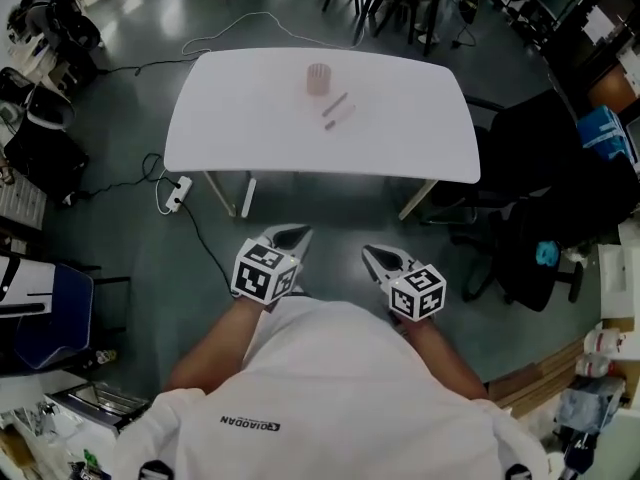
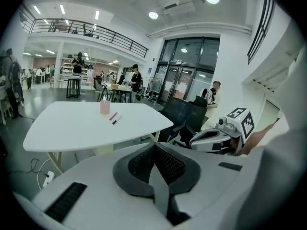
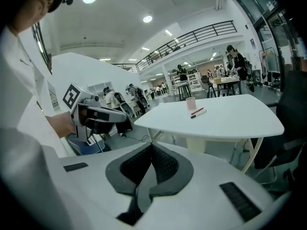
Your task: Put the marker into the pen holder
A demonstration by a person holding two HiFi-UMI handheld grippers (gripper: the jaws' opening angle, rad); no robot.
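Left gripper [image 2: 154, 145] and right gripper [image 3: 151, 145]: on both, the jaws are closed pad to pad with nothing between them. Both touch nothing and are held over the floor [image 1: 130, 218], short of the table [image 1: 230, 118]. 2 markers [image 1: 335, 104] lie side by side on the table just beside the pink holder [image 1: 318, 78], outside it and well apart from both grippers. The only writing seen, a dark line of print on the white shirt [image 1: 330, 368], is upside down and too small to read.
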